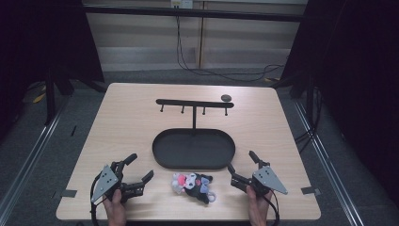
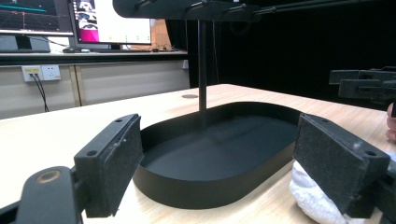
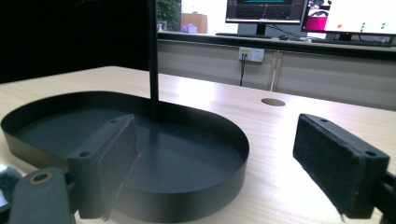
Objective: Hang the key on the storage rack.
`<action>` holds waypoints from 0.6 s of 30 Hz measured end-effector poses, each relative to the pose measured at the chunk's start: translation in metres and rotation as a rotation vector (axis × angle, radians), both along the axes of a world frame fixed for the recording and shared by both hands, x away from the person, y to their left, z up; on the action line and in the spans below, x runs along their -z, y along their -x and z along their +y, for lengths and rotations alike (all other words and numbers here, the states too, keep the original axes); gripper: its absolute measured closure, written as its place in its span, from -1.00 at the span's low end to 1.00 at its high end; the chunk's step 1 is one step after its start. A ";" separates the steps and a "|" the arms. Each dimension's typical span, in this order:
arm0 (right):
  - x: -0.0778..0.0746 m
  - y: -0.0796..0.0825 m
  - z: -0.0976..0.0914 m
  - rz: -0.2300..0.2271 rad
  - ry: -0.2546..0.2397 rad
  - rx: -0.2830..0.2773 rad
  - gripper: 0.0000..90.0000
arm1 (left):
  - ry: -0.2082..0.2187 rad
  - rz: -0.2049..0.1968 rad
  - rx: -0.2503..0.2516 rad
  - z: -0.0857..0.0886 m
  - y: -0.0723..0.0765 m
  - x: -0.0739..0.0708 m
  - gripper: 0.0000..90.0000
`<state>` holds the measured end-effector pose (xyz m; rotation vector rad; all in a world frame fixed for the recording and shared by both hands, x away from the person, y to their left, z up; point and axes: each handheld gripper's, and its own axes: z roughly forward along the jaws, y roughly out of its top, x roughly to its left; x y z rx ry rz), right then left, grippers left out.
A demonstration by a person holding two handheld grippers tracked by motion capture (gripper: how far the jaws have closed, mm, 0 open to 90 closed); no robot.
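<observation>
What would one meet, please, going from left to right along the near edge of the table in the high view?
Left gripper → small heap of plush toys → right gripper. Both grippers stand open with nothing between their jaws, and the toys lie on the table between them, just in front of the black oval tray.

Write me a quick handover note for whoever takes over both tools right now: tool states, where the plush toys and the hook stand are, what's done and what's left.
Left tool: open, empty, resting near the table's front edge, left of the toys.
Right tool: open, empty, front right, level with the toys.
Small pile of plush toys (pink, white, black): on the light wooden table, between the two tools, just in front of the tray; untouched.
Black oval metal tray with an upright post and four-hook crossbar: table centre, tray empty, nothing on the hooks.
Done: nothing yet.
Left: probably pick up the toys and hang or place them on the stand, one at a time.
</observation>
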<state>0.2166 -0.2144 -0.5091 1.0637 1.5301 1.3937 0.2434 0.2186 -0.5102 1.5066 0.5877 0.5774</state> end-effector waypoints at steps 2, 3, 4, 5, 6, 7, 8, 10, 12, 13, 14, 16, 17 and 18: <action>0.000 0.000 -0.001 -0.001 -0.020 0.014 -0.70 | 0.000 0.002 -0.006 0.000 0.000 0.000 -0.66; 0.000 0.000 -0.002 0.003 -0.023 0.008 -0.70 | 0.001 0.003 -0.004 0.000 0.000 0.000 -0.66; 0.000 0.000 -0.003 0.010 -0.029 0.000 -0.70 | -0.001 -0.002 -0.004 0.000 0.000 0.000 -0.66; 0.000 0.000 -0.003 0.016 -0.033 0.004 -0.70 | -0.001 -0.002 -0.004 0.000 0.000 0.000 -0.66; 0.000 0.000 -0.003 0.019 -0.039 -0.002 -0.70 | -0.001 -0.002 -0.004 0.000 0.000 0.000 -0.66; 0.000 0.000 -0.003 0.019 -0.039 -0.002 -0.70 | -0.001 -0.002 -0.004 0.000 0.000 0.000 -0.66; 0.000 0.000 -0.004 0.023 -0.040 -0.005 -0.70 | -0.002 -0.002 -0.009 0.000 0.000 0.000 -0.66; -0.001 0.000 -0.003 0.031 -0.032 -0.007 -0.70 | 0.004 0.003 -0.007 0.000 0.001 0.000 -0.66; -0.001 0.000 -0.002 0.040 -0.022 -0.017 -0.65 | 0.004 0.002 -0.008 0.000 0.001 0.000 -0.66; -0.001 0.000 -0.002 0.040 -0.022 -0.017 -0.65 | 0.004 0.002 -0.008 0.000 0.001 0.000 -0.66; -0.001 0.001 -0.002 0.029 -0.012 -0.030 -0.63 | 0.004 0.002 -0.008 0.000 0.001 0.000 -0.66; -0.001 0.000 -0.002 0.033 -0.016 -0.030 -0.60 | 0.004 0.002 -0.008 0.000 0.001 0.000 -0.66; -0.001 0.000 -0.002 0.033 -0.016 -0.030 -0.60 | -0.001 -0.002 -0.009 0.000 0.000 0.000 -0.66; -0.001 -0.001 -0.003 0.050 -0.023 -0.026 -0.49 | -0.005 -0.004 0.001 0.000 0.000 0.000 -0.66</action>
